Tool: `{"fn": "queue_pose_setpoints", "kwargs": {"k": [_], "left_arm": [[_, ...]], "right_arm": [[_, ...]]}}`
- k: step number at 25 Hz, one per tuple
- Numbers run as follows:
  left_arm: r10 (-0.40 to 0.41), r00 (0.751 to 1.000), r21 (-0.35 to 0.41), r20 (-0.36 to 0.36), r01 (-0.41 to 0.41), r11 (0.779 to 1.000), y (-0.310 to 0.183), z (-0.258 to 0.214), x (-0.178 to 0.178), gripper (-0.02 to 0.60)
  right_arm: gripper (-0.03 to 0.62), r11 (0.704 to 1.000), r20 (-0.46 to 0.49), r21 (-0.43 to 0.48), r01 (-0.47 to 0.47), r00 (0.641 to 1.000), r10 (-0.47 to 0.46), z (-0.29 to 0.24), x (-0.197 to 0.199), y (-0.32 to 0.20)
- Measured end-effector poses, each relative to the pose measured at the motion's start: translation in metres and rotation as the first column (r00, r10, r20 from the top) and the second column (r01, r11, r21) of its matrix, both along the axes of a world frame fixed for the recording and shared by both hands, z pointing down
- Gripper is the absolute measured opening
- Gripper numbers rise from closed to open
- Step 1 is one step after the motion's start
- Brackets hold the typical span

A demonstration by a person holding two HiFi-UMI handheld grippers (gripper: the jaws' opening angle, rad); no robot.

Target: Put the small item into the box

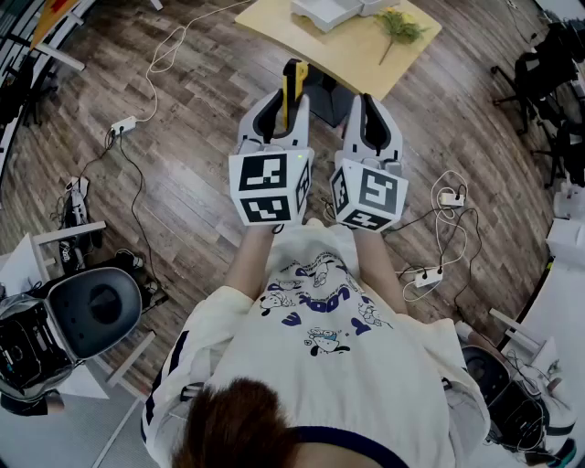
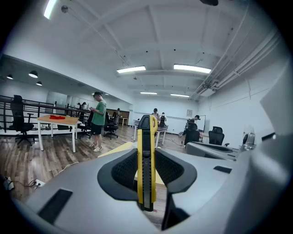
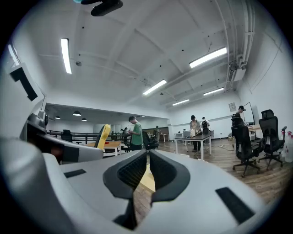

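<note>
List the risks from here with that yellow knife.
1. The left gripper pinches the yellow utility knife near one end, with much of it sticking out past the pads; it may pivot or slip.
2. The white box sits by a green sprig on the table; the long knife could catch either.

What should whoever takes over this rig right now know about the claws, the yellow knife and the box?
Left claw: shut on the yellow utility knife, which sticks out forward past the tips.
Right claw: shut, nothing in it, alongside the left one.
White box: on the light wooden table ahead, near a green sprig; partly cut off at the head view's top edge.
Done: knife is in hand.
Left: carry it to the table and release it into the box.
</note>
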State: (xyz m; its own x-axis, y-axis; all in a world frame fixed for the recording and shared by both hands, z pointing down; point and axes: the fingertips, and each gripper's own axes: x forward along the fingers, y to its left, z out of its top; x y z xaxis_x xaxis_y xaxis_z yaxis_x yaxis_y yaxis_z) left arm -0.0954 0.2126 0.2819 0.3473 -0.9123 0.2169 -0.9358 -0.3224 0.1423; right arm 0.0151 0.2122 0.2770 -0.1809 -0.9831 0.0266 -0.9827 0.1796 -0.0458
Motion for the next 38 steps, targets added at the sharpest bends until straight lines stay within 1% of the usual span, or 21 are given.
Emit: {"fn": "queue_pose_setpoints", "kwargs": {"k": [12,21,27,33,38], "left_arm": [[-0.001,1.000,-0.002,0.004,0.001,1.000,-0.011,0.001,0.001,0.123],[0.024,1.000,0.003,0.006,-0.024,1.000,-0.036,0.001,0.000,0.123],[0.046,0.999,0.001,0.009,-0.046,0.999,-0.052,0.009,-0.010,0.123],[0.051,0.999,-0.027,0.008,-0.050,0.998,-0.061,0.019,-0.015,0.123],[0.050,0.999,-0.046,0.008,-0.049,0.998,-0.076,0.025,-0.012,0.123]], "right_arm": [[0.043,1.000,-0.003,-0.017,-0.003,1.000,0.003,0.005,0.004,-0.012],[0.043,1.000,0.006,-0.006,-0.023,1.000,0.023,0.004,-0.001,-0.035],[0.043,0.999,0.028,-0.016,-0.040,0.999,0.040,0.014,-0.010,-0.050],[0.043,0.997,0.041,-0.042,-0.058,0.997,0.059,0.022,-0.010,-0.057],[0.043,0.996,0.044,-0.058,-0.065,0.997,0.067,0.027,-0.004,-0.074]]}}
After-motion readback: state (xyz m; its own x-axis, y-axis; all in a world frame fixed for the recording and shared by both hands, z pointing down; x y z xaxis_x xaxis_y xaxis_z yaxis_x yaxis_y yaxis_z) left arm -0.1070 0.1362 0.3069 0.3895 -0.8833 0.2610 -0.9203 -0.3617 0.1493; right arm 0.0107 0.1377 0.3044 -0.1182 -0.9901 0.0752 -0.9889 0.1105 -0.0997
